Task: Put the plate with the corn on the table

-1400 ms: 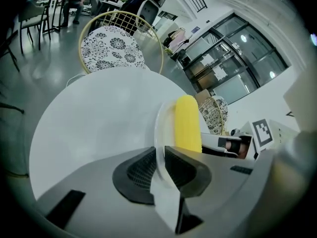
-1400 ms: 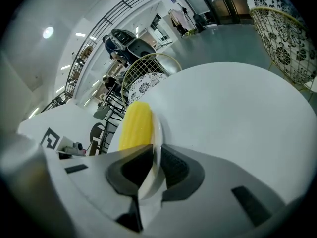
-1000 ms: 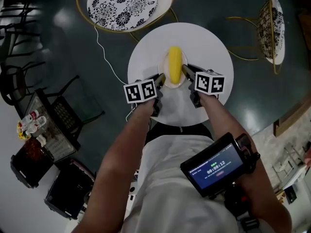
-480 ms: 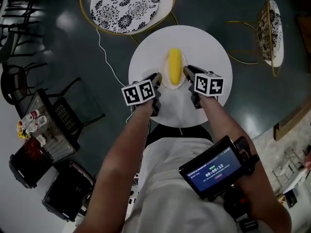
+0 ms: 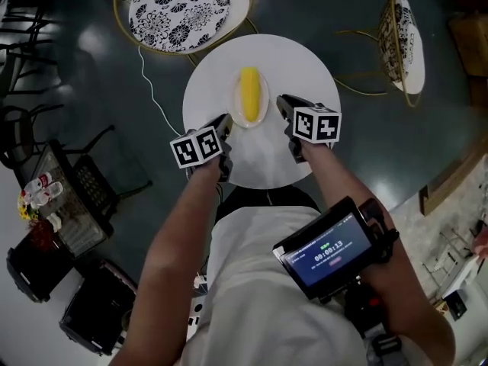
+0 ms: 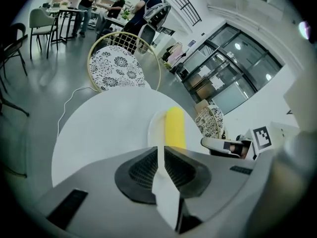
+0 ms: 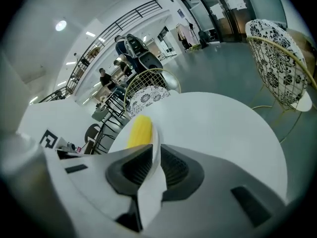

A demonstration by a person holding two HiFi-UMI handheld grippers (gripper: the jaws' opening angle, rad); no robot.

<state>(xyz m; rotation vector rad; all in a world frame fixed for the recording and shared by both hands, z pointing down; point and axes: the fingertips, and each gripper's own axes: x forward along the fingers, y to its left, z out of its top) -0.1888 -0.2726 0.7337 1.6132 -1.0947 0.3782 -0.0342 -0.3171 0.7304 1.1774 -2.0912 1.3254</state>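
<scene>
You stand on a dark glossy floor (image 5: 69, 75). One gold-framed patterned chair (image 5: 177, 6) sits ahead, a second chair (image 5: 402, 40) to your right, glass walls (image 6: 233, 78) beyond

In the left gripper view the left hand-held gripper (image 6: 158, 152) is covering the near end of the corn (image 6: 174, 127) and the near part of the plate (image 6: 154, 128), and the right hand-held gripper (image 7: 153, 152) is doing the same in its own view. In the head view each hand-held gripper's body is hiding where its jaws are meeting the plate. There the person's forearms (image 5: 191, 219) are covering parts of the desk's (image 5: 301, 67) near edge, and the top edge is cutting off the patterned chair (image 5: 179, 6).
</scene>
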